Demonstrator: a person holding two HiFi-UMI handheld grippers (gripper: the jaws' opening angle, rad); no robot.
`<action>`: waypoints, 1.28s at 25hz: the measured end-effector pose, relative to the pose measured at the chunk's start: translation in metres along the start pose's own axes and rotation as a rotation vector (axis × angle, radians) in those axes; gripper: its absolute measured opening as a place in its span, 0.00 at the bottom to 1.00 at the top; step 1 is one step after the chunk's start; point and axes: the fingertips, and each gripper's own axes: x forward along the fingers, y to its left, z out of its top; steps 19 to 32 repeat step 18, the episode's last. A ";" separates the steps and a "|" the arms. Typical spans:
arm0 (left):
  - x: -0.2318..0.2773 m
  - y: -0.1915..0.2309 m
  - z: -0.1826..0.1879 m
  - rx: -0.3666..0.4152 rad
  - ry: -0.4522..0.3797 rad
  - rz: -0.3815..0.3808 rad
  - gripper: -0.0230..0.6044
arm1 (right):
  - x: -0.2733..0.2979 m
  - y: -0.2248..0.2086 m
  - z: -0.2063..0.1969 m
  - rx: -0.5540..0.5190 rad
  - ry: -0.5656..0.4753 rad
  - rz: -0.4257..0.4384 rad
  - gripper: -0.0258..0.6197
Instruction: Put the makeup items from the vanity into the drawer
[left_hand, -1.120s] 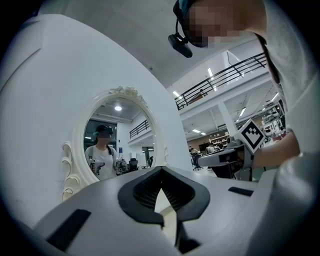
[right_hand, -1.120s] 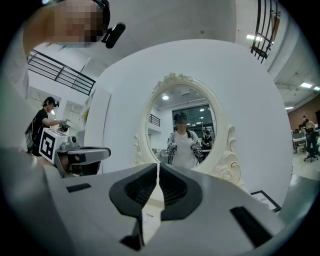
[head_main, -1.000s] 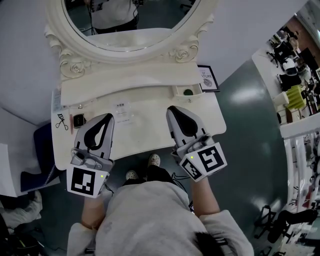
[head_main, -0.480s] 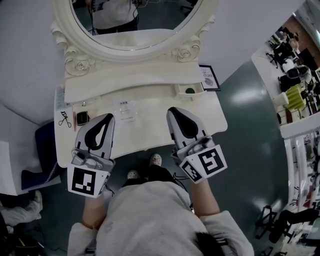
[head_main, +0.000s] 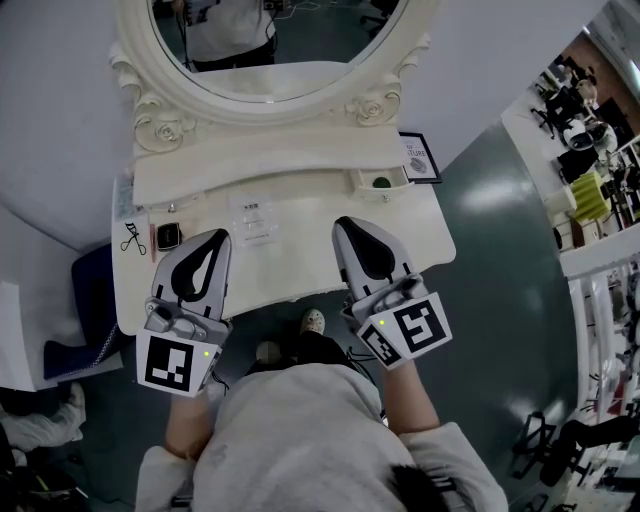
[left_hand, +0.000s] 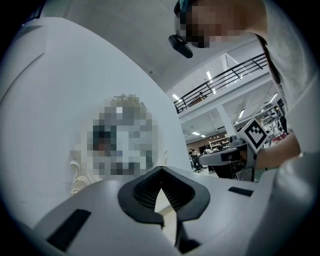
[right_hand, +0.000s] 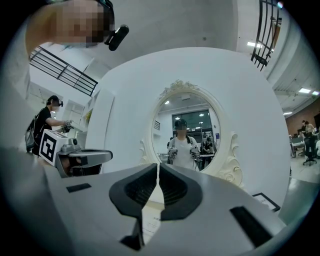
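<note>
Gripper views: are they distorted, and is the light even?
Left gripper view: strong fisheye, black corners, the railing bows. Right gripper view: same bending, the mirror is sharp, ceiling lights glare slightly. Head view: even light, soft shadows.

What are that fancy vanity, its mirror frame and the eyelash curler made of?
The vanity looks like painted wood or board: smooth cream surface, soft sheen. The mirror frame, same cream with moulded roses, may be carved wood or resin; the look leaves it open. The eyelash curler seems metal: thin dark loops, too small to be sure.
</note>
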 end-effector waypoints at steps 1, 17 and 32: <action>-0.001 0.000 0.000 0.001 -0.002 -0.001 0.06 | 0.000 0.001 0.000 -0.001 -0.002 0.000 0.08; -0.012 0.004 0.003 0.004 -0.017 -0.007 0.06 | 0.000 0.019 0.006 -0.010 -0.020 0.006 0.08; -0.013 0.005 0.004 0.005 -0.019 -0.007 0.06 | 0.000 0.020 0.006 -0.011 -0.021 0.006 0.08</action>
